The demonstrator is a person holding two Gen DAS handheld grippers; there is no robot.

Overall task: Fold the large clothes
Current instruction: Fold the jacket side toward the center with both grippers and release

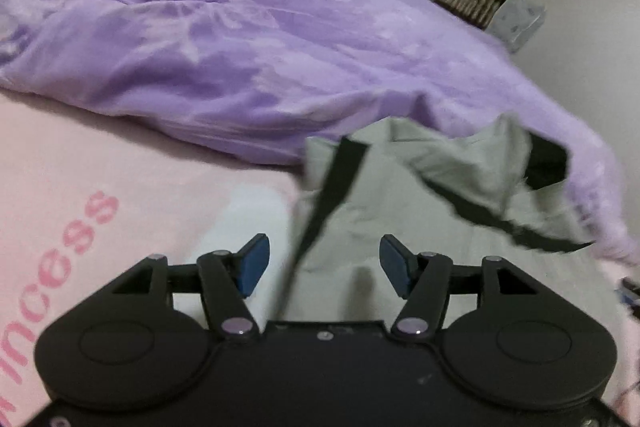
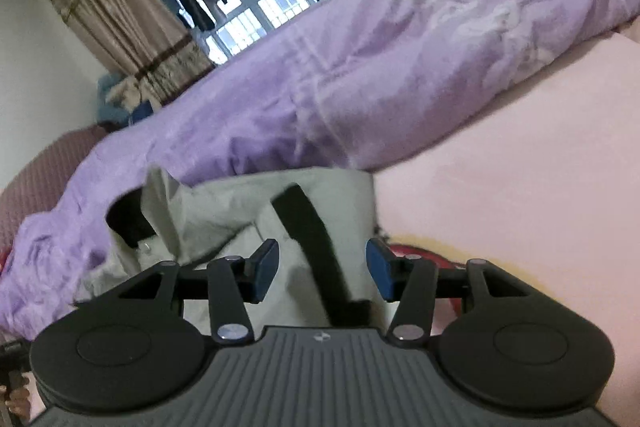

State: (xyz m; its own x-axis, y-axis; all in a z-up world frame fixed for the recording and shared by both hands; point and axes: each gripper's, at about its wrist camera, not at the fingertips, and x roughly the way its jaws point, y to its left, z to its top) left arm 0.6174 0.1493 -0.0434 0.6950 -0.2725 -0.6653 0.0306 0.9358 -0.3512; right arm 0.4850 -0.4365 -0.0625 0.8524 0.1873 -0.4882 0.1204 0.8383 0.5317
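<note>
Left gripper (image 1: 324, 265) and right gripper (image 2: 322, 269) both hover low over the crumpled grey-green garment with black trim (image 1: 404, 187), jaws spread apart, gripping nothing.

Garment (image 1: 400, 195): matt grey-green cloth, black trim. Quilt (image 1: 248, 39): purple fabric, faint sheen. Sheet (image 2: 520, 167): smooth pink cloth. Grippers: matt black plastic.

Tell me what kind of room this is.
Most likely a home bedroom: a purple duvet lies rumpled on a pink bedsheet, with brown curtains beside a window where laundry hangs.
</note>
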